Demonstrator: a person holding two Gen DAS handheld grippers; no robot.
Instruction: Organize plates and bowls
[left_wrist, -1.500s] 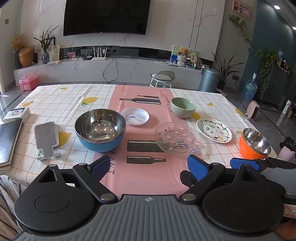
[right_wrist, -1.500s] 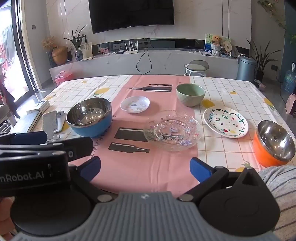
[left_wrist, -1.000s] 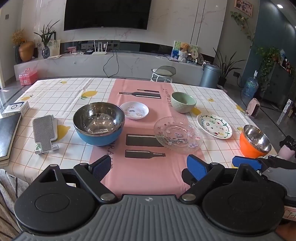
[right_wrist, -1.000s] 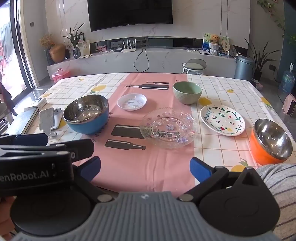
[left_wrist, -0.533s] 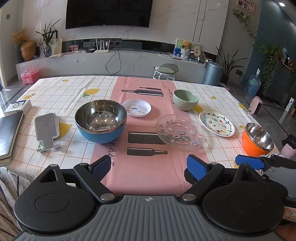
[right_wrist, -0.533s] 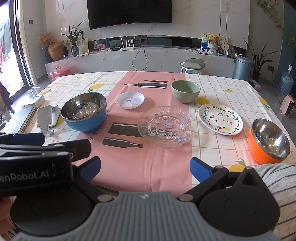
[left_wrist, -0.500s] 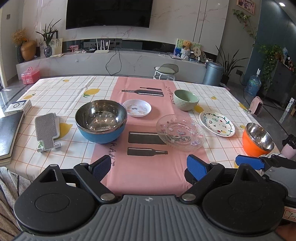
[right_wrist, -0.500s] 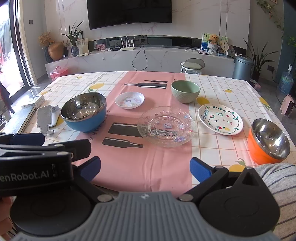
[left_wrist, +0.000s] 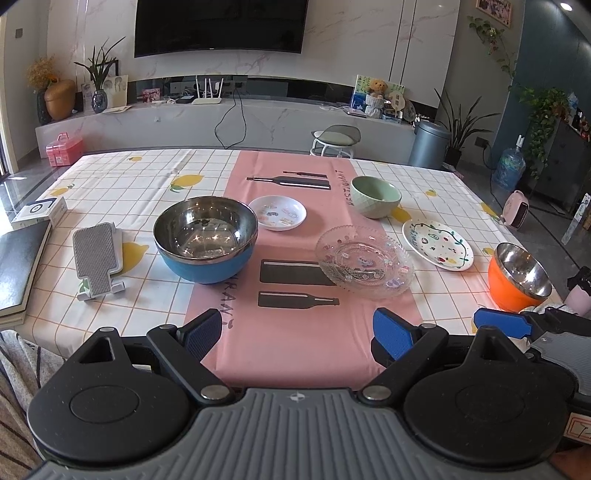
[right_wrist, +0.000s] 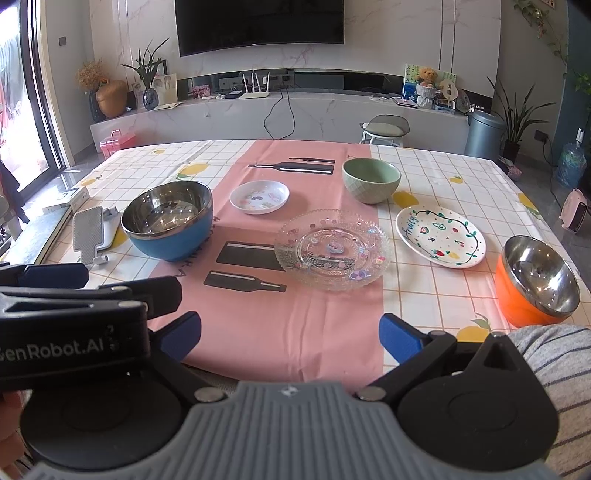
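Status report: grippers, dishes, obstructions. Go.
Left gripper open, empty; right gripper open, empty. Blue bowl, glass plate, orange bowl unstacked. Nothing blocking.

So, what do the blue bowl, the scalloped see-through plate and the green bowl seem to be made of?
Blue bowl: the inside looks like polished stainless steel, with mirror-like reflections; the matte blue shell could be plastic or painted metal.
Scalloped plate: clear glass or acrylic, as the tablecloth print shows through it.
Green bowl: probably glazed ceramic, opaque with a soft sheen and an embossed diamond pattern.
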